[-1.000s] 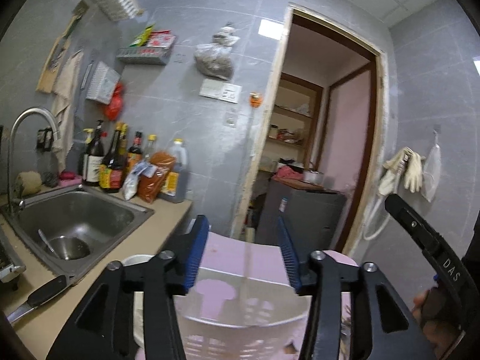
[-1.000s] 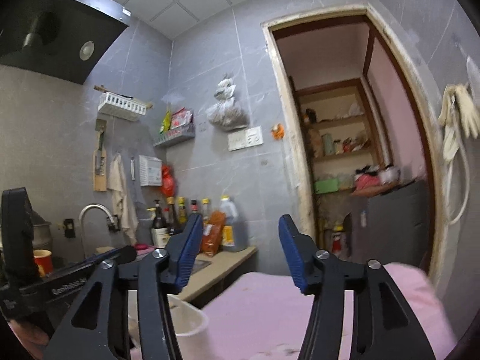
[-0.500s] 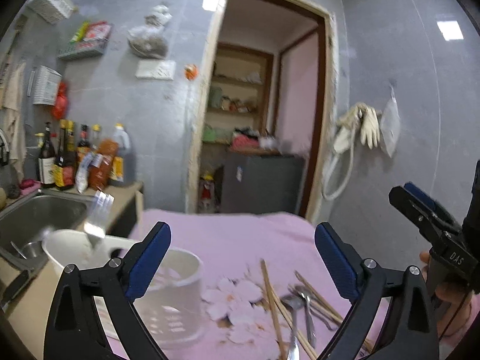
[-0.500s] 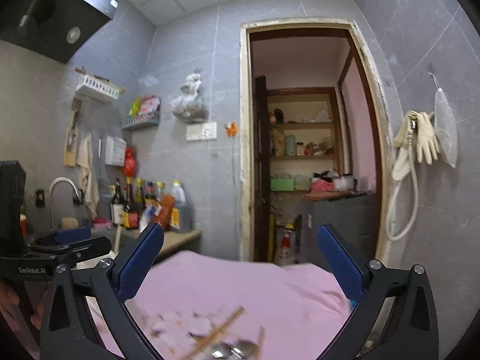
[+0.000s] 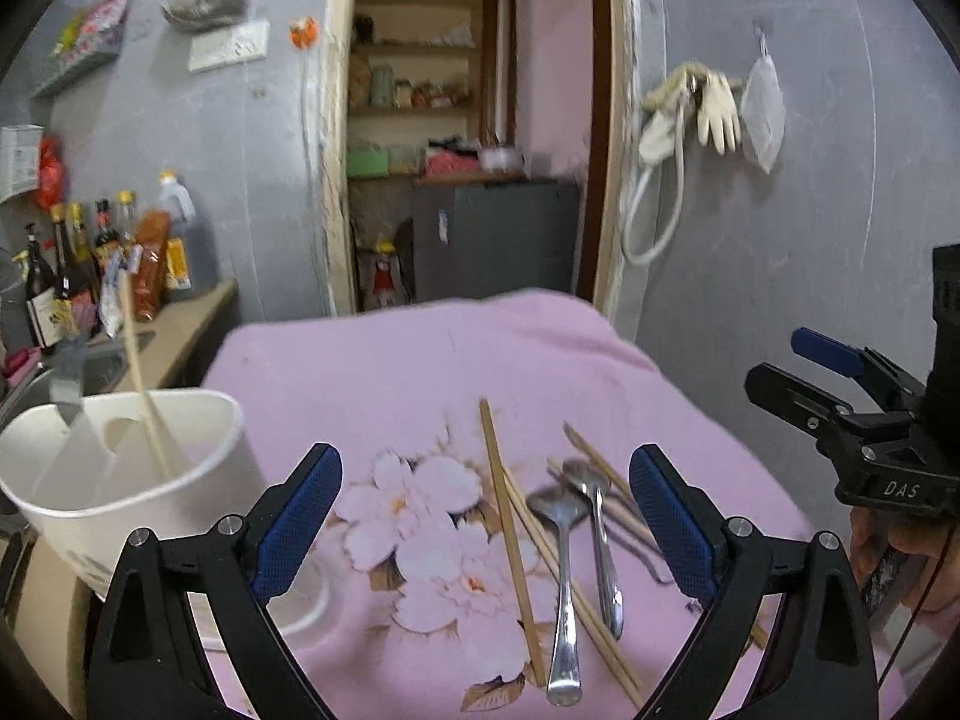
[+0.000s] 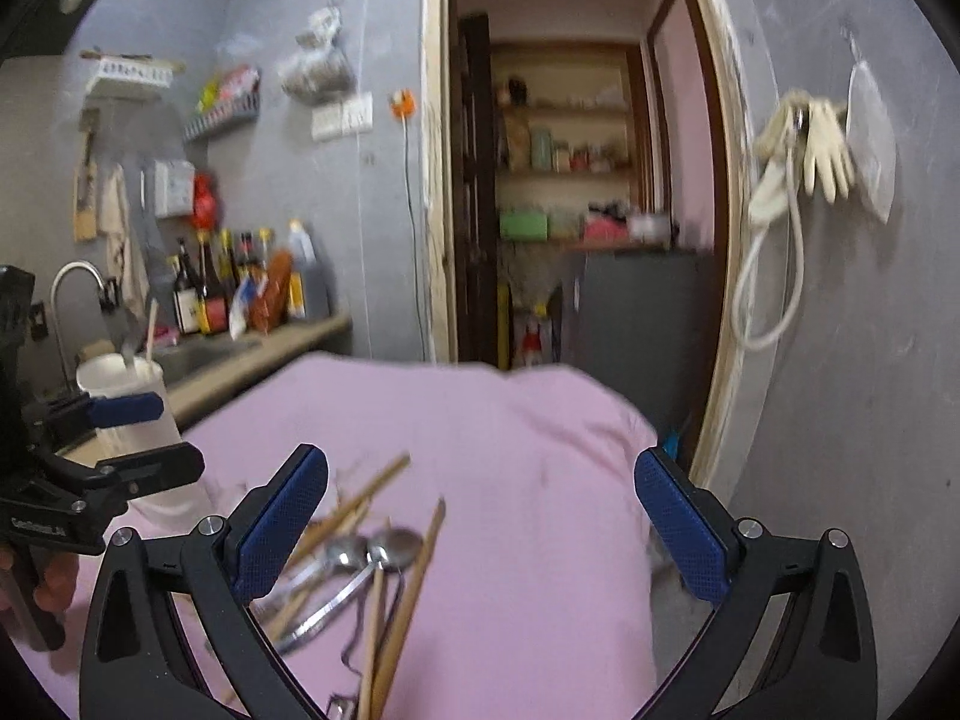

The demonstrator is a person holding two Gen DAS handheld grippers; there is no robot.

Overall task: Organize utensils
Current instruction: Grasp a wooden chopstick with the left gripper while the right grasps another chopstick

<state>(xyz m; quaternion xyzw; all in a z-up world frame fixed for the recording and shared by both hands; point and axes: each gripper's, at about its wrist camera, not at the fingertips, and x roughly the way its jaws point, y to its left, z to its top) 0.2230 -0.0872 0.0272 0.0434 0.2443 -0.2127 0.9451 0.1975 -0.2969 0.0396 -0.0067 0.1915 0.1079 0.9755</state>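
Note:
Several wooden chopsticks (image 5: pixel 507 510) and two metal spoons (image 5: pixel 564 546) lie in a loose pile on the pink flowered cloth (image 5: pixel 420 372). A white divided utensil holder (image 5: pixel 120 474) stands at the cloth's left edge with one chopstick (image 5: pixel 141 384) and a metal utensil in it. My left gripper (image 5: pixel 486 516) is open and empty, above the pile. My right gripper (image 6: pixel 480 516) is open and empty, just right of the pile (image 6: pixel 372 552). The holder also shows in the right wrist view (image 6: pixel 129 396).
A counter (image 5: pixel 180 330) with a sink and bottles (image 5: pixel 90 258) runs along the left wall. A doorway (image 5: pixel 468 138) with shelves and a grey cabinet lies straight ahead. Gloves and a hose (image 5: pixel 690 114) hang on the right wall.
Both grippers opened wide and tilted down toward the table. The left view swung right from the holder to the pile of utensils, which now lies between its fingers.

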